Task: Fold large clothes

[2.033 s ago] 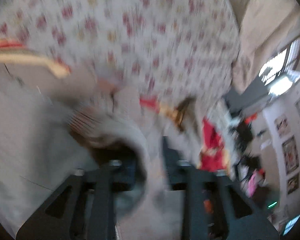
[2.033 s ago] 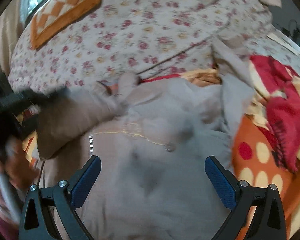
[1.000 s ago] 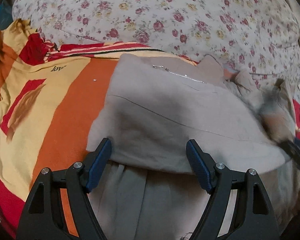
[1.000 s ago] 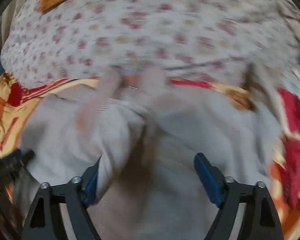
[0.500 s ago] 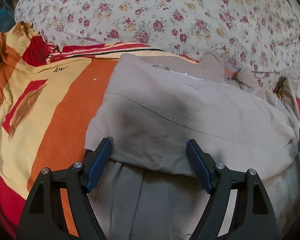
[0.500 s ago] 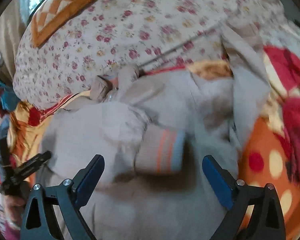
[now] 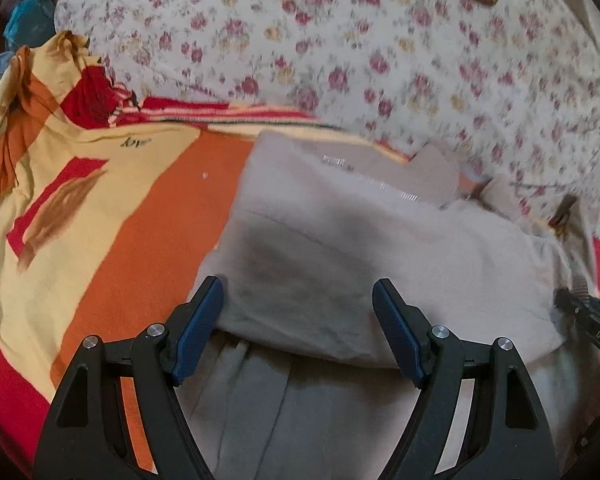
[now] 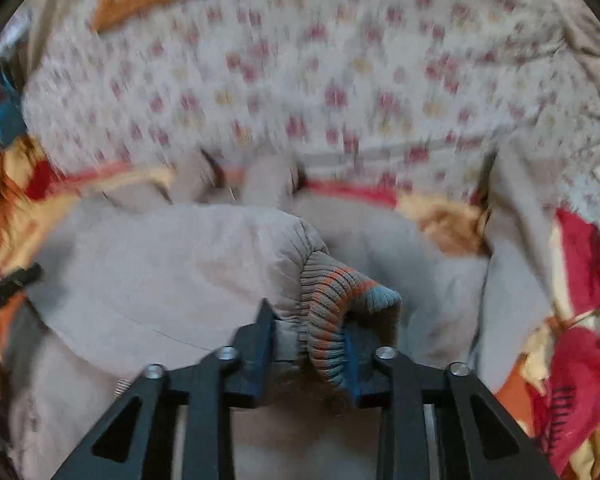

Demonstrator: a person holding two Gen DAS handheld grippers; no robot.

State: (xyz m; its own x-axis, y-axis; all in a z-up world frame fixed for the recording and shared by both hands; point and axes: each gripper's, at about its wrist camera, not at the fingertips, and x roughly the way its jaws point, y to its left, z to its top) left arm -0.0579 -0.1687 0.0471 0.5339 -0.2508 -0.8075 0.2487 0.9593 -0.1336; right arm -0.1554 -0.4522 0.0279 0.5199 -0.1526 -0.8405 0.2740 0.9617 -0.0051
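1. Beige jacket (image 7: 340,264) is lying on the orange, yellow and red blanket (image 7: 112,240), its zipper (image 7: 372,184) running toward 1 o'clock in the left wrist view; the floral quilt (image 7: 380,52) is filling the 12 o'clock half of both views.
2. Left gripper (image 7: 298,328) is hovering at 6 o'clock over the folded-over jacket edge, jaws released and spread wide, the pads flanking the fabric without pressing it, as half a second ago.
3. Right gripper (image 8: 308,340) is closing its jaws on the jacket's striped ribbed cuff (image 8: 336,304); the cuff is bunching between the pads. Half a second ago the jaws were standing wide with the cuff lying free ahead of them.
4. Its tip is appearing at 3 o'clock in the left wrist view.
5. Judged meaning: the sleeve is now being captured, so the next fold is probably carrying the sleeve across the jacket body; the fold is only partly done.
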